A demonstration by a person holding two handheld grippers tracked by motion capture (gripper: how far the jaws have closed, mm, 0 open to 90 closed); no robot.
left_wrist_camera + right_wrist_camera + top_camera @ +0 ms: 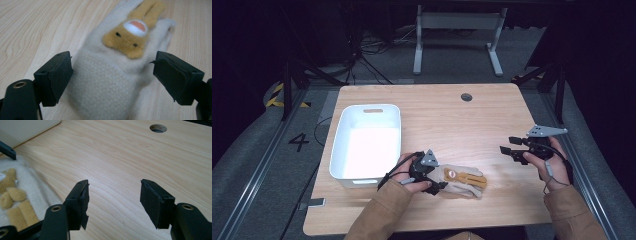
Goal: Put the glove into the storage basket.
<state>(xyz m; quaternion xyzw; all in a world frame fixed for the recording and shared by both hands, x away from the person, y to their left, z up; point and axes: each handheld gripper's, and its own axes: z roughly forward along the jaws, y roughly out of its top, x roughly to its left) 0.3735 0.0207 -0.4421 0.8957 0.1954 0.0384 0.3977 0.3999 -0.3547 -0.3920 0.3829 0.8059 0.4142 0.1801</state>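
The fingers of the left gripper stand wide apart, one on each side of the glove's cuff; whether either pad touches the fabric is hard to tell. The glove lies flat on the table, reaching away beyond the fingertips. The right gripper is well apart from it, its jaws spread over bare wood. A white bin sits just behind the left gripper.

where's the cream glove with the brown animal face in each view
High view: the glove lies near the table's front edge, just right of the left gripper.
Left gripper view: it lies centre frame, its cuff between the open fingers.
Right gripper view: a part of it shows at the left edge, apart from the right gripper.
Shared landmark: the glove's brown animal patch.
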